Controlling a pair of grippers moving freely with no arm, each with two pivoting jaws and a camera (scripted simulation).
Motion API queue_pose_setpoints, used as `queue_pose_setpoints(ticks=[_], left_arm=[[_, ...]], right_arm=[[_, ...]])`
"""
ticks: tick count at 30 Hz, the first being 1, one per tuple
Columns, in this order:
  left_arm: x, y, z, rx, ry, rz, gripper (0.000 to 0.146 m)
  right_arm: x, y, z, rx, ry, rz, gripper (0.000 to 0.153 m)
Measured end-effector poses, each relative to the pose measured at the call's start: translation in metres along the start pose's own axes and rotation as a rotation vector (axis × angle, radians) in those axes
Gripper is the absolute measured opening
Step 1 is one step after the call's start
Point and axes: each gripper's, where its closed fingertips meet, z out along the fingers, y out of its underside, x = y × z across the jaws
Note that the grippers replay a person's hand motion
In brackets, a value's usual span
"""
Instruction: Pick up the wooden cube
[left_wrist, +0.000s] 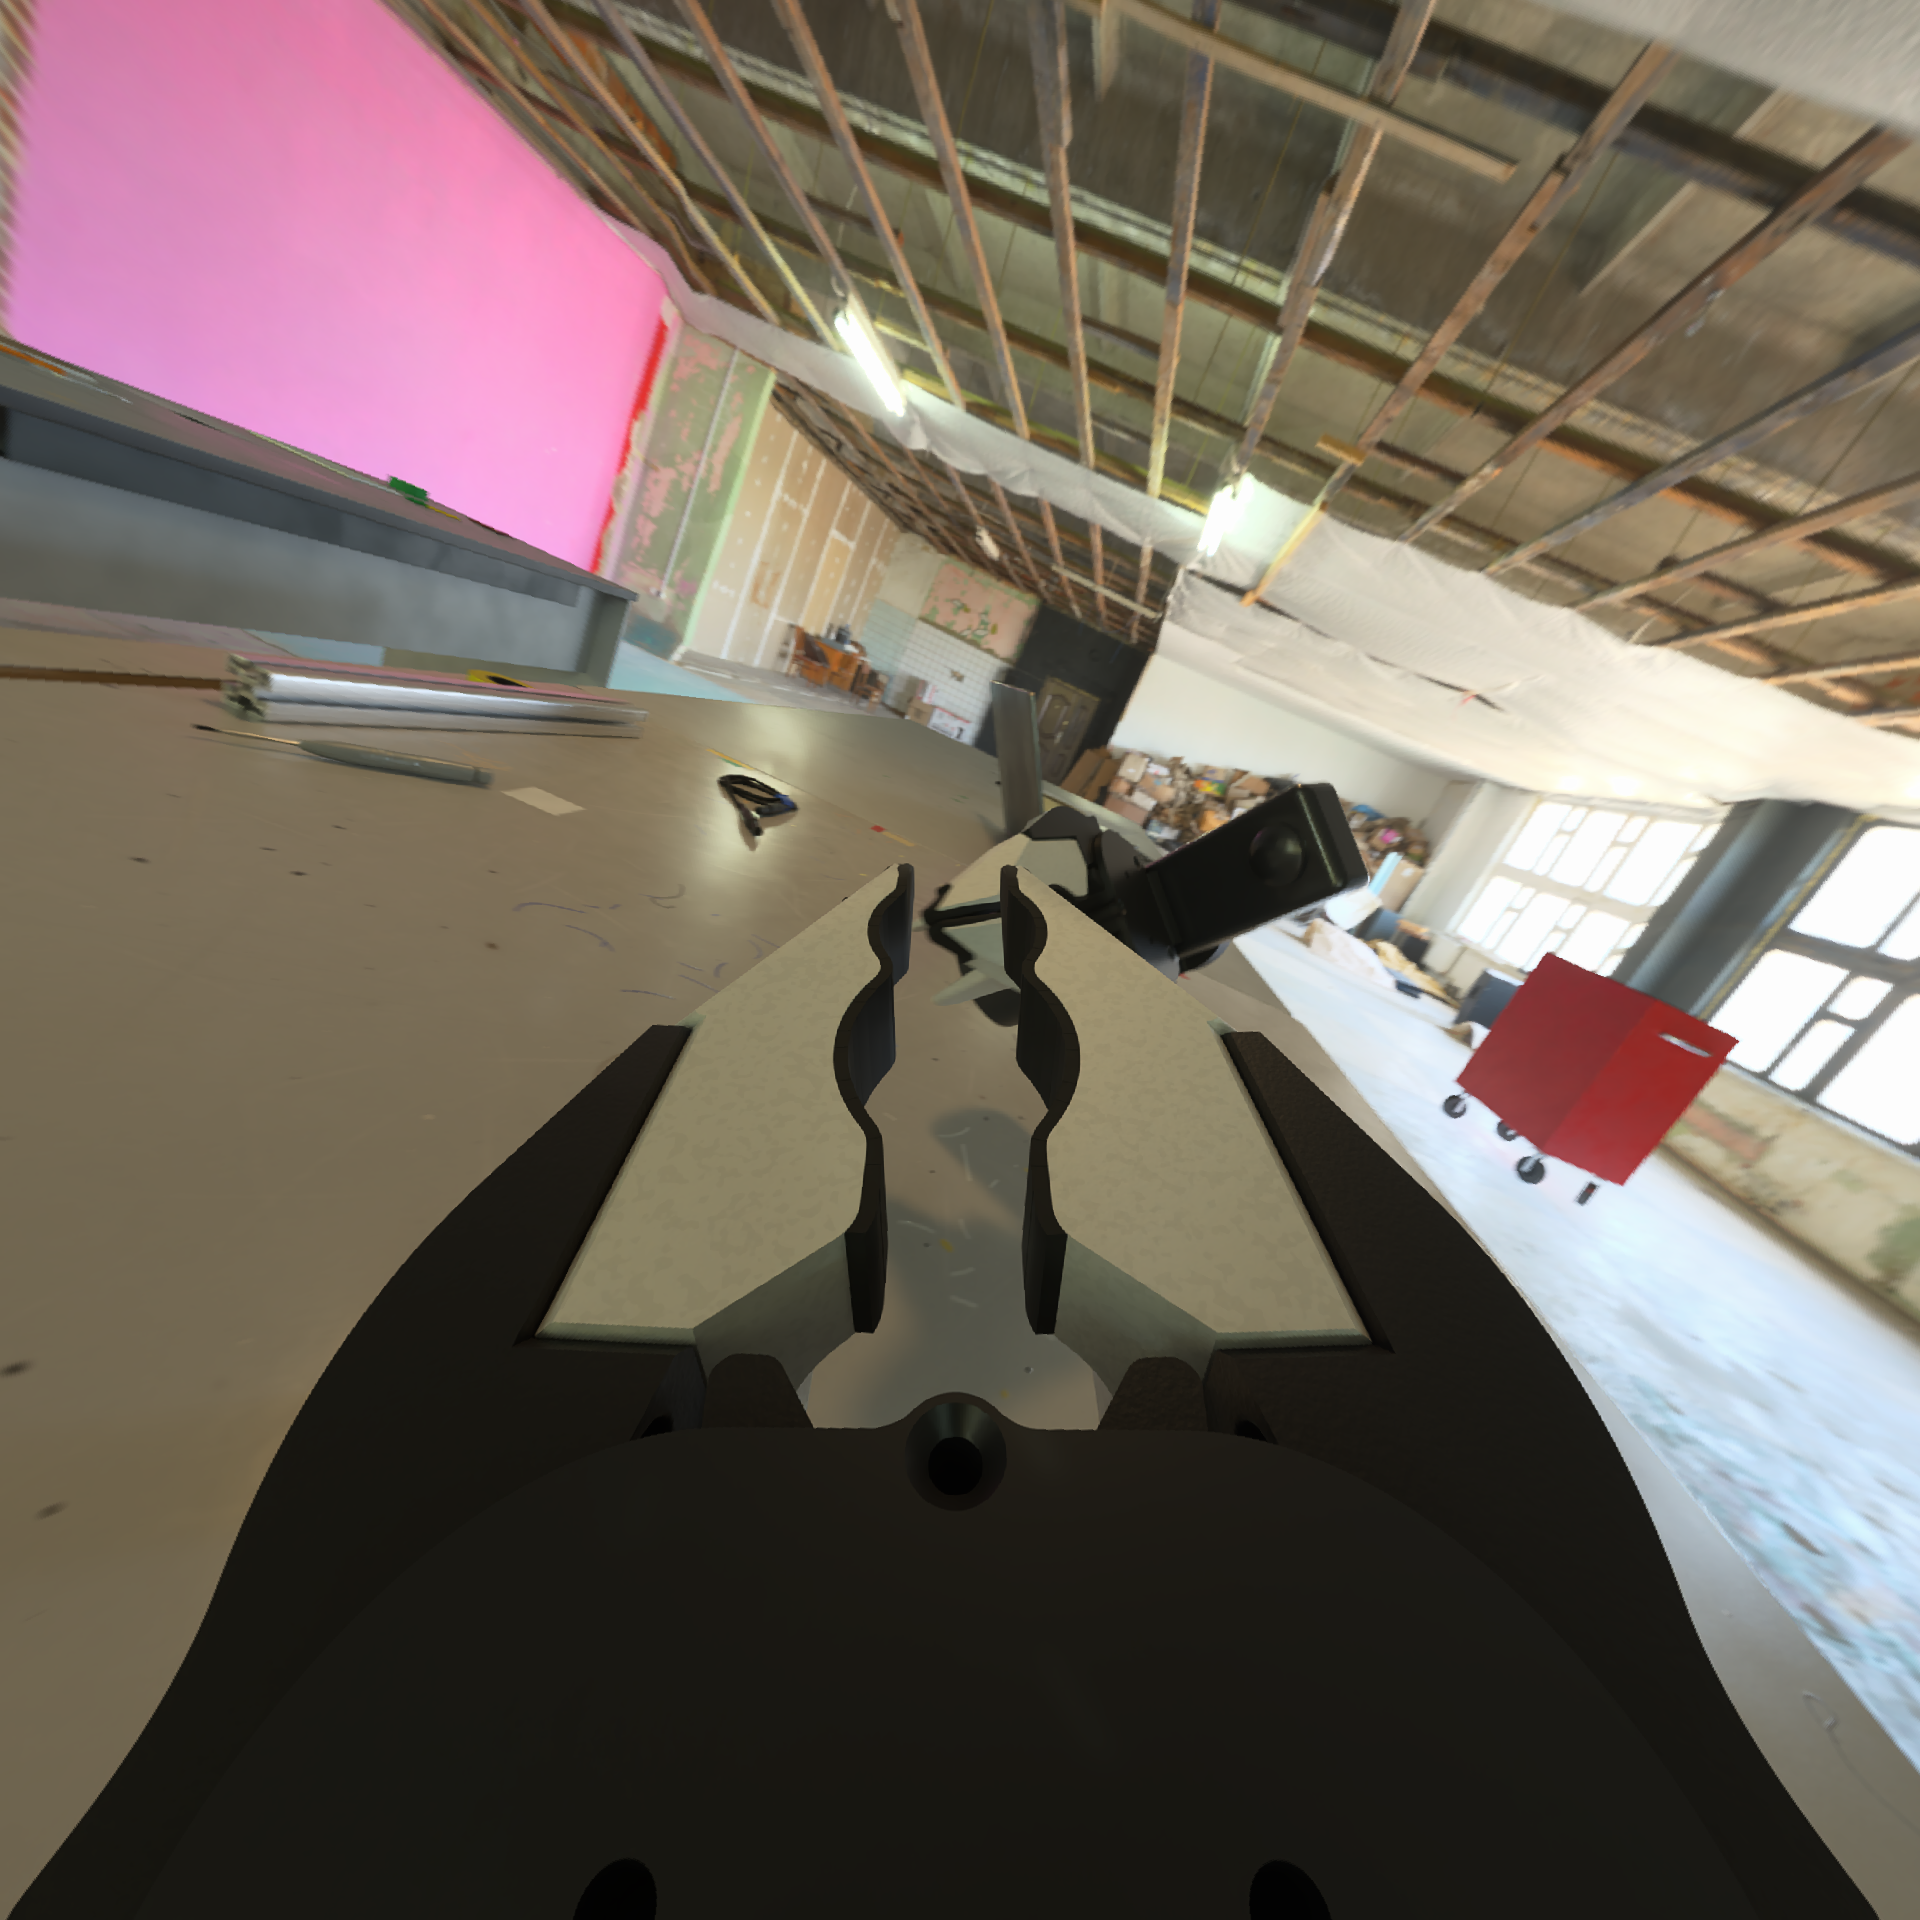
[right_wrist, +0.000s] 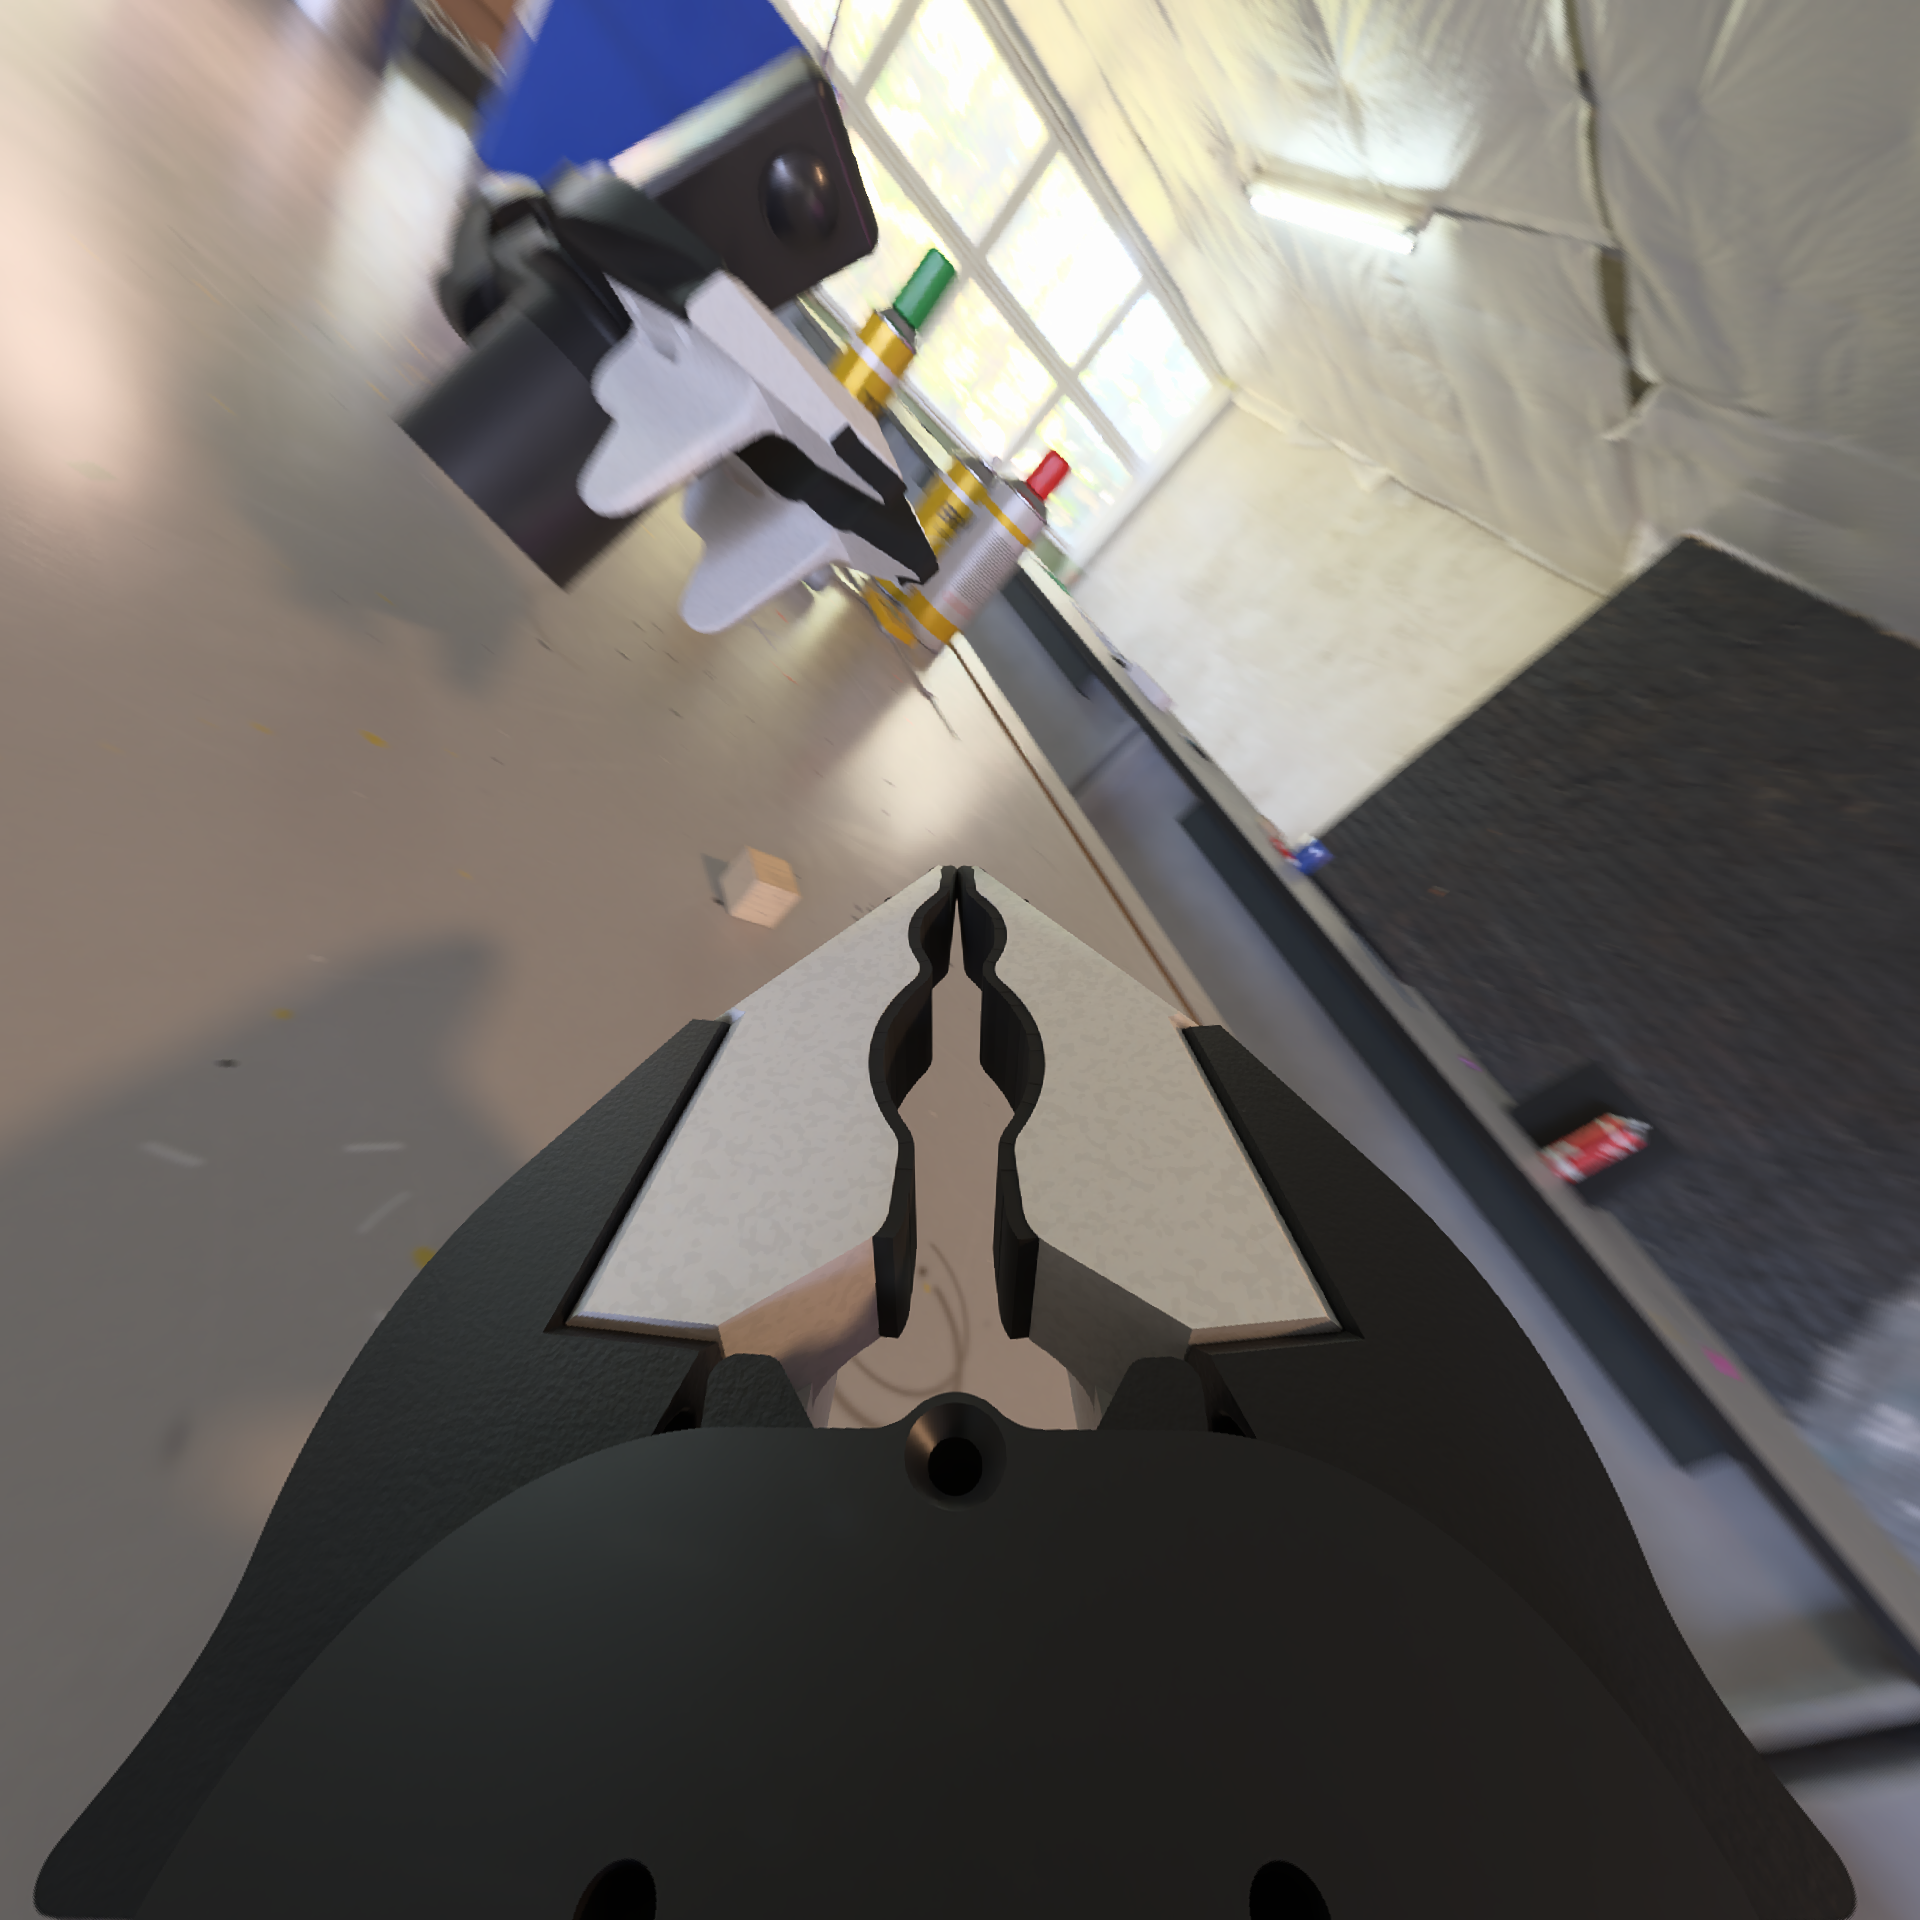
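Right gripper (right_wrist: 956, 878) is clenched, tips touching, nothing between them. Wooden cube (right_wrist: 762, 885) sits on the grey tabletop (right_wrist: 312, 831) just left of its fingertips, apart from them. Left gripper (left_wrist: 956, 883) has its jaws parted a little, nothing held; cube doesn't show in its view. Each gripper appears in the other's camera, ahead over the table. Two spray cans, green cap (right_wrist: 896, 327) and red cap (right_wrist: 1003, 535), stand beyond the right gripper. Red wheeled bin (left_wrist: 1590, 1070) on the floor, right of the left gripper.
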Motion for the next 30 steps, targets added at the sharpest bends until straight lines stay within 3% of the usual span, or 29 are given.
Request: queue_pose_setpoints(ticks=[4,7,9,11,13,16,22,26,30], left_arm=[[0.01,0.007,0.017,0.064,0.094,-0.14,0.017],[0.007,0.006,0.02,0.111,0.107,-0.208,0.017],[-0.008,0.012,0.013,0.008,-0.051,-0.075,0.017],[-0.026,0.021,-0.003,-0.211,-0.274,0.145,0.017],[-0.035,0.034,-0.02,-0.432,-0.396,0.295,0.017],[-0.04,0.058,-0.032,-0.64,-0.433,0.325,0.017],[-0.06,0.095,-0.043,-0.857,-0.502,0.356,0.018],[-0.065,0.104,-0.047,-0.918,-0.519,0.375,0.02],[-0.064,0.102,-0.049,-0.934,-0.496,0.4,0.032]], right_arm=[[0.002,-0.003,0.013,-0.048,0.159,-0.11,0.001],[-0.003,0.001,0.022,-0.1,0.188,-0.138,0.003],[-0.003,0.014,0.025,-0.182,0.185,-0.126,0.004],[-0.001,0.028,0.026,-0.233,0.149,-0.022,0.005],[-0.001,0.037,0.026,-0.256,0.103,0.104,0.007],[-0.004,0.049,0.028,-0.307,0.07,0.164,0.009],[-0.011,0.061,0.03,-0.38,0.048,0.13,0.009],[-0.012,0.063,0.031,-0.392,0.043,0.123,0.009],[-0.014,0.065,0.031,-0.403,0.039,0.112,0.01]])
